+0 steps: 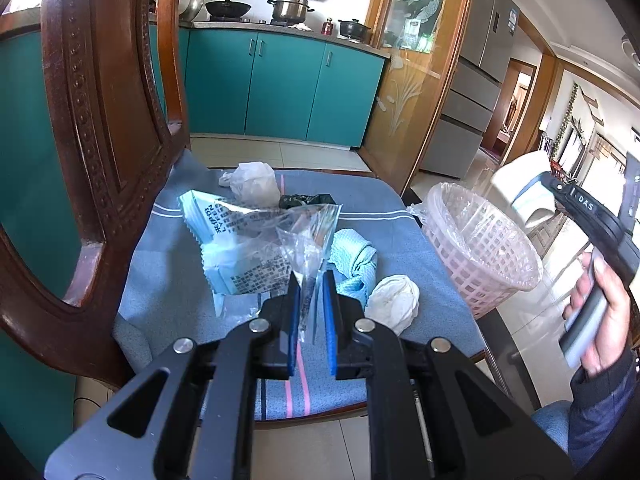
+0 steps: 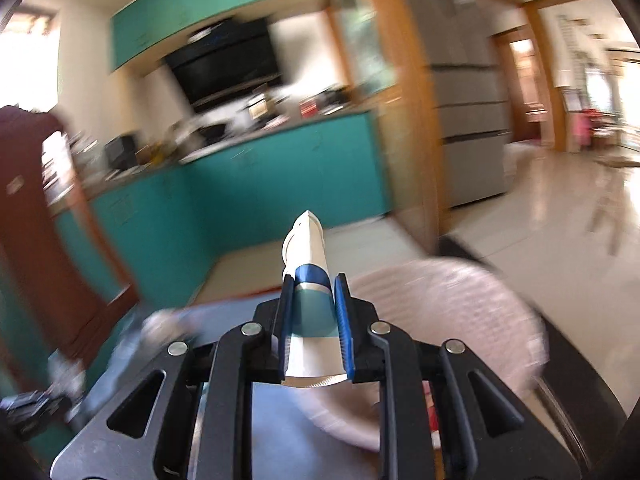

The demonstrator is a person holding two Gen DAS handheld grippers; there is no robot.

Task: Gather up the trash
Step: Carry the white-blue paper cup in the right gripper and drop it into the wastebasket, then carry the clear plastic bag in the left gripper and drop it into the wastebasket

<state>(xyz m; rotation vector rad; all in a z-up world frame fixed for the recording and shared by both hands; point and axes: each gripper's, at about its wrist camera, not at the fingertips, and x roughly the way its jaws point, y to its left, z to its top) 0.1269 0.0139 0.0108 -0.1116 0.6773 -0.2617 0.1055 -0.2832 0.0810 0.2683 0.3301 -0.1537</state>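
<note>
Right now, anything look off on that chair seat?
Yes: the seat cloth holds scattered trash: a torn blue-white wrapper, two tissue wads, a crumpled light-blue cloth. The pink basket sits beside it, tilted in this view.

I see a chair seat [image 1: 168, 280] with blue striped cloth carrying a printed wrapper [image 1: 236, 248], clear bag [image 1: 308, 232], two white wads [image 1: 394, 302], teal rag [image 1: 354, 264], dark scrap [image 1: 306, 200].

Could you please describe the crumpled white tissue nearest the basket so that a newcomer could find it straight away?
Start at the chair's blue striped seat cushion, with the pink mesh basket off its right edge. The crumpled white tissue lies near that edge, beside the light-blue cloth. Unlike the white wad by the chair back, it lies closest to the basket.
</note>
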